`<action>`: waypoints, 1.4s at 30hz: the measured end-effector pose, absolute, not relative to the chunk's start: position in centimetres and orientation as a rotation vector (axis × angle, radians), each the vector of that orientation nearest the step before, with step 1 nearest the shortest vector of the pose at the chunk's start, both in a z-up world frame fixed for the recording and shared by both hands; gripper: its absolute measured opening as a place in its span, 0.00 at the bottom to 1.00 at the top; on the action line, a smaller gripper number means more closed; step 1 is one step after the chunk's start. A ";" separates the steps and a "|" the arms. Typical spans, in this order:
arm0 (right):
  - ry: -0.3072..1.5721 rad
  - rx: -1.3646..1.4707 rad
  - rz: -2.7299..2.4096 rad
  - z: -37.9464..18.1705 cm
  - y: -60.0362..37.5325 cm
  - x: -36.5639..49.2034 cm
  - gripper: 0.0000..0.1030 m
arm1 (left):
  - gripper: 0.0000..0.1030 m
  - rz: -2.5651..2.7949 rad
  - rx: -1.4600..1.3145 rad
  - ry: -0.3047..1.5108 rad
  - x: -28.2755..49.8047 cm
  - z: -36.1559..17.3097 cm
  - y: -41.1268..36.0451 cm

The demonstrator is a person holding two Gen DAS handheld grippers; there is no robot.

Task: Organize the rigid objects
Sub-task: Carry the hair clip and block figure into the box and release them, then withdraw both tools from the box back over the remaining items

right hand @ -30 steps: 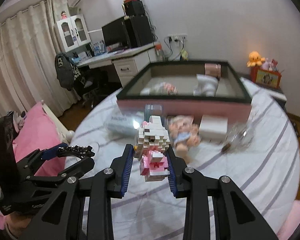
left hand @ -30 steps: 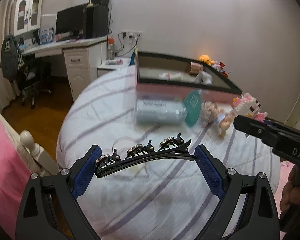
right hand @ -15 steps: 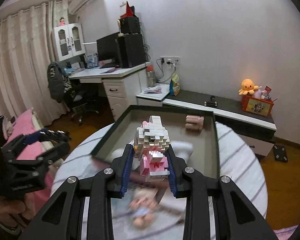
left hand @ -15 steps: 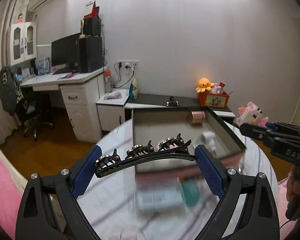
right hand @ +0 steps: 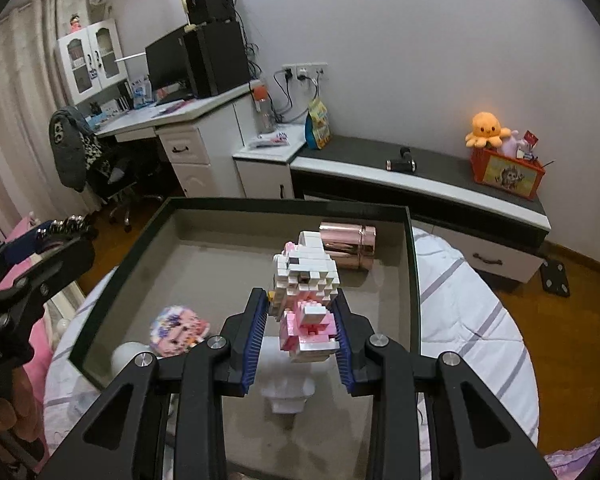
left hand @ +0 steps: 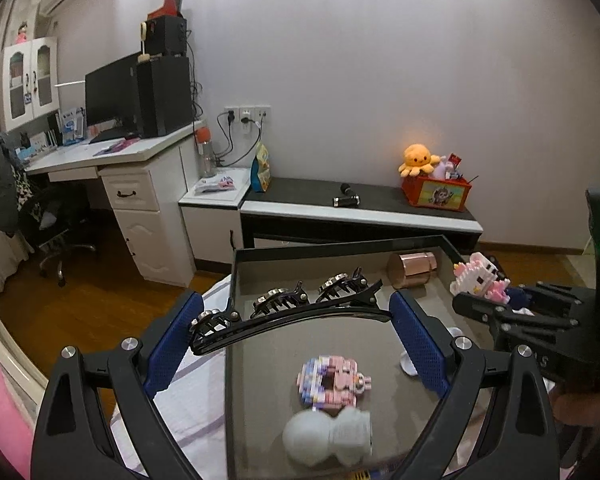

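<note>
My left gripper (left hand: 292, 324) is shut on a long black hair clip (left hand: 288, 306) with jewelled claws, held crosswise above the left part of a dark-rimmed tray (left hand: 340, 245) on the bed. My right gripper (right hand: 302, 330) is shut on a white and pink brick figure (right hand: 306, 292) and holds it over the tray's (right hand: 284, 203) middle. It also shows at the right of the left wrist view (left hand: 480, 280). Inside the tray lie a rose-gold cylinder (right hand: 348, 245), a flat pink brick figure (left hand: 332, 380), a white plush item (left hand: 328, 436) and a white object (right hand: 288, 394) under the held figure.
The tray sits on a white striped bedspread (right hand: 468, 312). Behind it stand a low dark-topped bench (right hand: 420, 176) with an orange toy box (right hand: 508, 172) and plush octopus, a white desk (left hand: 112, 152) with monitor, and an office chair (left hand: 56, 224). Wooden floor lies beyond.
Both grippers have moved forward and up over the tray, carrying the hair clip and the brick figure. The items on the bedspread in front of the tray have dropped out of view.
</note>
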State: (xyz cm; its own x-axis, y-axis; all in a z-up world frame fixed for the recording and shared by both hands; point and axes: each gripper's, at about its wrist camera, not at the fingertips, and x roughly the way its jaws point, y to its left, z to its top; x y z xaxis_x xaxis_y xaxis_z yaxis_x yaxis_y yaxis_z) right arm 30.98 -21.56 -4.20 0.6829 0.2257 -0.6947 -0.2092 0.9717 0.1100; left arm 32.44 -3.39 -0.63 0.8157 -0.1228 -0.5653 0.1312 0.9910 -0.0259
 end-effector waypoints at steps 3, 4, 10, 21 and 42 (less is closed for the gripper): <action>0.805 0.028 0.235 -5.0 -21.9 32.0 0.32 | 0.92 -0.130 0.022 0.643 34.3 -1.9 -4.1; 0.810 0.031 0.231 -5.2 -22.1 32.3 0.32 | 0.92 -0.129 0.025 0.653 34.7 -2.2 -4.3; 0.814 0.042 0.226 -5.9 -22.5 32.9 0.86 | 0.95 -0.120 0.045 0.705 35.9 -3.8 -4.7; 0.699 0.130 0.204 -2.2 -24.0 27.3 1.00 | 1.00 -0.110 -0.010 0.589 30.2 -0.2 -1.8; 0.525 0.083 0.208 1.6 -19.8 9.8 1.00 | 1.00 -0.071 -0.051 0.529 12.9 1.1 1.0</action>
